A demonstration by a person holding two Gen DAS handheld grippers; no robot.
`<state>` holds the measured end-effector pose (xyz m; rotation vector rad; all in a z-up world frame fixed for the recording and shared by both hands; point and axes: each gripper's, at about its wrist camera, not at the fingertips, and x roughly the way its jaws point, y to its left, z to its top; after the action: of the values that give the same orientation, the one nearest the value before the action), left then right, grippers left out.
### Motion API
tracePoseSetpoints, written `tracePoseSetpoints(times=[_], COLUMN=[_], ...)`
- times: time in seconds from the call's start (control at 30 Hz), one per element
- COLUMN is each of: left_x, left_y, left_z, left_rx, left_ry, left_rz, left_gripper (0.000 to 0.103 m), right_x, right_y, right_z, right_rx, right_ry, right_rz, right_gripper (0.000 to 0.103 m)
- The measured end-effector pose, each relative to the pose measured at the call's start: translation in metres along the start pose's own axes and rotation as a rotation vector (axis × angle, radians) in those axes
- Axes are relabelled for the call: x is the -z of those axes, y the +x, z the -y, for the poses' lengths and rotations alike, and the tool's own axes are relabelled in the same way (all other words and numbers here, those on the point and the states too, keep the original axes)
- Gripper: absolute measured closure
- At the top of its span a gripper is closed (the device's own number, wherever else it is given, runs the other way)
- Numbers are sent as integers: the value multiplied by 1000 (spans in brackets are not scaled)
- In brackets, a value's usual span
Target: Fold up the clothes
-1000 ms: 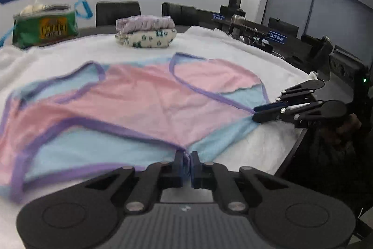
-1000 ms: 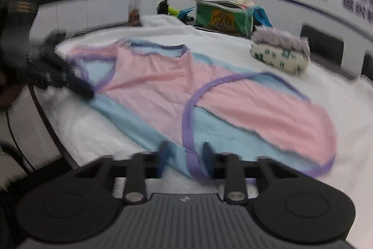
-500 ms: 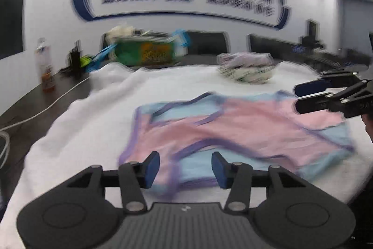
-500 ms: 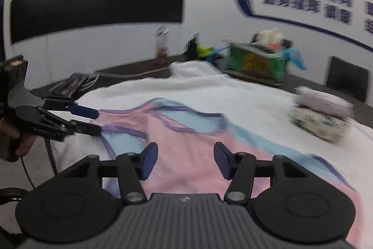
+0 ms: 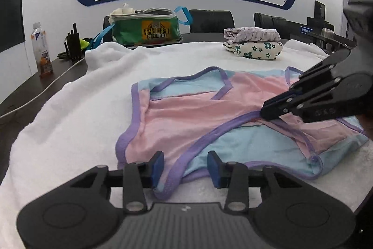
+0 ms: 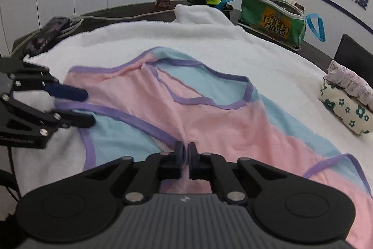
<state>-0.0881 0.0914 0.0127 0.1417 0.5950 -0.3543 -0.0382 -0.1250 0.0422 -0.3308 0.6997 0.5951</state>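
Observation:
A pink and light-blue garment with purple trim (image 5: 209,113) lies spread on a white towel (image 5: 77,113); it also shows in the right wrist view (image 6: 209,113). My left gripper (image 5: 185,167) is open, its fingers on either side of the garment's near purple edge. My right gripper (image 6: 187,156) is shut on the garment's pink cloth near a purple band. In the left wrist view the right gripper (image 5: 264,112) comes in from the right and pinches the cloth. In the right wrist view the left gripper (image 6: 89,106) stands open at the left.
Folded clothes (image 5: 254,42) are stacked at the towel's far right. A green bag (image 5: 145,26), a drink bottle (image 5: 42,50) and a black radio (image 5: 73,43) stand behind. A phone (image 6: 49,33) and cable lie on the dark table at left. Chairs stand beyond.
The left gripper let go of the garment, opened and swung to its near edge. The right gripper opened, moved over the middle and closed on the pink cloth.

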Motion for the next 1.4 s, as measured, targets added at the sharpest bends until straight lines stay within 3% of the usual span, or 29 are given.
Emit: tracePoseSetpoints(times=[0.07,0.1,0.13,0.23,0.47,0.53,0.63,0.7,0.8,0.97,1.03,1.13,1.2,1.33,1.4], left_x=[-1,-2,-2,-4,-9,-9,-10,-11,-14,-26,-29,-23,-17,-7,-5], left_y=[0,0,0,-1,4,5,6,7,8,7,10,9,10,10,5], left_z=[-1,-1,-1,-2,-3,-1,2,3,2,6,15,24,18,3,-3], left_rx=[2,4,4,1,-20,-18,-19,-22,-20,-33,-36,-11,-6,-39,-23], left_ry=[-1,-4,-7,-17,-24,-18,4,10,1,-8,48,102,84,44,23], left_rz=[-1,-3,-4,-2,-18,-22,-25,-26,-21,42,34,39,12,-17,-30], left_gripper=[65,65,67,71,72,78,94,96,100,98,75,68,68,70,72], right_x=[-10,-19,-27,-48,-61,-60,-55,-54,-55,-62,-63,-63,-63,-73,-80], right_y=[-3,-1,3,23,72,78,78,74,62,53,61,73,68,64,72], right_z=[7,11,17,34,41,41,35,30,25,35,39,44,45,38,27], right_rx=[-9,8,17,7,-160,-209,-222,-186,-160,-79,-63,-12,-56,-162,-192], right_ry=[2,-1,-5,-28,-124,-112,-143,-166,-200,-164,-159,-136,-134,-141,-178], right_rz=[24,47,61,67,15,1,-2,16,60,88,19,-49,-12,59,60], right_gripper=[85,69,64,64,64,64,75,100,100,101,101,95,95,77,75])
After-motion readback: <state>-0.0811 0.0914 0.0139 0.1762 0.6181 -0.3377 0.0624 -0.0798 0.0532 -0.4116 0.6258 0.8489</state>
